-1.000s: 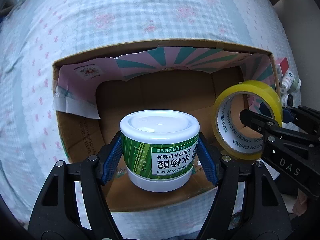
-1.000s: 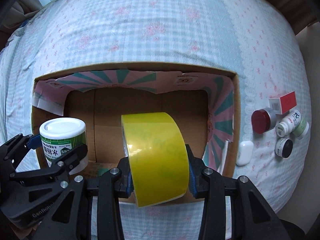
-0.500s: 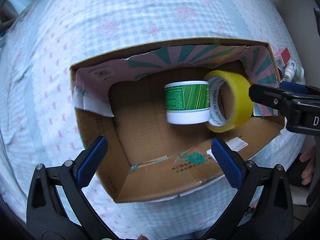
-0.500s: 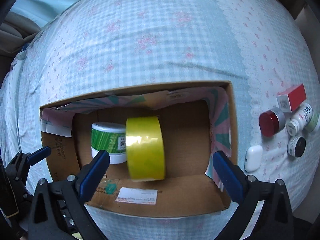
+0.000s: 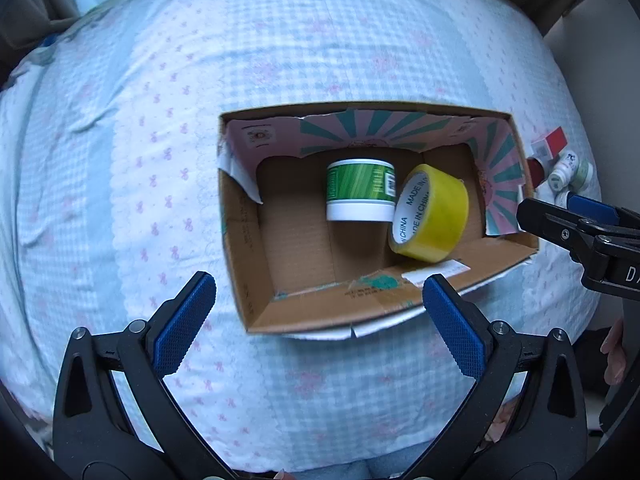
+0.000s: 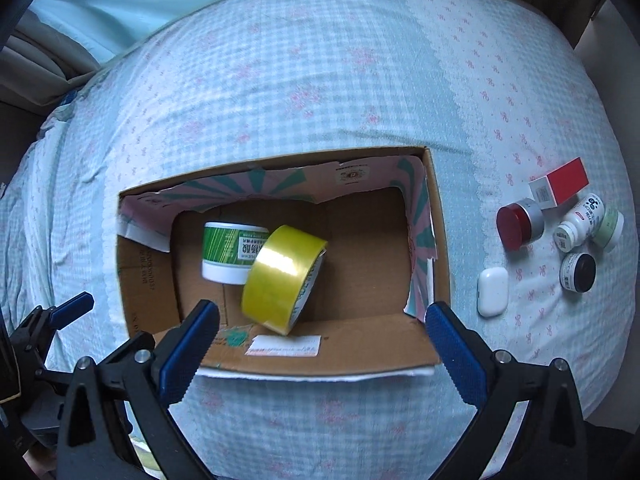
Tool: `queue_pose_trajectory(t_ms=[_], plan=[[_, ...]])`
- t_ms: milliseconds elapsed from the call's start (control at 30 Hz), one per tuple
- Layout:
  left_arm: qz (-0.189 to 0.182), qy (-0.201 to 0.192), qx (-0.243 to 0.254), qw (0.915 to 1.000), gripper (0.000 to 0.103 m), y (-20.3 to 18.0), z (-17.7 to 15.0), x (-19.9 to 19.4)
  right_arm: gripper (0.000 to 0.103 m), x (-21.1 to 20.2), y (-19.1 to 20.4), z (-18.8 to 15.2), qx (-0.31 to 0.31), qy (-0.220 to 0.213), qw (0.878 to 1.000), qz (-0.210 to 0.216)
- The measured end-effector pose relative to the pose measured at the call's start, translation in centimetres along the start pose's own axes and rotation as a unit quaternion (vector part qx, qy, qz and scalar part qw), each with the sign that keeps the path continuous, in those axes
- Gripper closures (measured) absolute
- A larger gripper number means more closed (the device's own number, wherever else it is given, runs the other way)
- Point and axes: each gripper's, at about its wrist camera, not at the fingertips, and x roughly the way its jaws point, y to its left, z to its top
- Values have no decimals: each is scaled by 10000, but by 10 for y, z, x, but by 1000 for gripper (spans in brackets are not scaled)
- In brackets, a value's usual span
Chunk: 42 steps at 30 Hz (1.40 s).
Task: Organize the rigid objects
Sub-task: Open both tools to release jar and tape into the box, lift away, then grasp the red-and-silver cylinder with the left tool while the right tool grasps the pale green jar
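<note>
An open cardboard box (image 5: pixel 256 236) (image 6: pixel 436 240) is seen resting on a bed covered by a blue-and-white checked sheet with pink bows (image 5: pixel 120 160) (image 6: pixel 320 60). Inside the box, a white jar with a green label (image 5: pixel 359 191) (image 6: pixel 228 252) is stood toward the far wall. A roll of yellow packing tape (image 5: pixel 434 216) (image 6: pixel 282 276) is found just beside it, tilted on its edge and leaning against the jar; "MADE IN CHINA" can be read on its inner core from the left wrist view.

The left claw (image 5: pixel 316 324) is held above the near edge of the box with its blue-padded fingers (image 5: pixel 182 320) spread wide apart and nothing between them. The right claw (image 6: pixel 324 352) is likewise held over the near wall of the box, its blue pads (image 6: pixel 454 352) wide apart and empty.

To the right of the box, on the sheet, a group of small items is laid out: a white earbud case (image 6: pixel 492 290) nearest the box, a red-lidded jar (image 6: pixel 518 224), a red and white carton (image 6: pixel 560 184), a white bottle (image 6: pixel 576 224) lying on its side, a pale green jar (image 6: pixel 610 224) and a black-lidded jar (image 6: pixel 578 272)
</note>
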Motion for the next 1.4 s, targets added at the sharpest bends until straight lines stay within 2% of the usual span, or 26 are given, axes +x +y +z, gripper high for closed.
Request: queue_pose_trajectory(t_ms=[200,400,633,767,867,1033,1100,1200,1300,1400], plan=[[57,-390,-211,9990,0,2,-29,-54,0,-47,12,-27,-196,-321,9993,-53],[-47,-920,-299,9953,0,-7,-58,-110,0,-95,19,-63,-442,-578,9972,-172],[-111,-1323,-123,9911,0,-50,-88,-150,0,-146,3,-105,-571,-990,9924,-459],[-176,-1449,-18,9893,0,-91,-98,-161,0,-168,-26,-121,-468,-1193,9910,-398],[-113,-1581,20,9874,0,-126,-101,-167,0,-179,-57,-131,-316,-1320,9892,-561],[73,-1836,-242,9827,0,-185,-101,-166,0,-189,-129,-142,-253,-1504,9869,-527],[138,-1898,-528,9803,0,-210,-100,-163,0,-190,-155,-142,-379,-1568,9857,-477],[34,-1875,-846,9786,0,-244,-95,-156,0,-191,-196,-137,-777,-1540,9837,-507],[-106,-1753,-1019,9792,0,-275,-90,-145,0,-196,-230,-131,-1148,-1604,9790,-518],[-191,-1624,-1127,9801,0,-300,-83,-131,0,-201,-264,-122,-1187,-1623,9787,-425]])
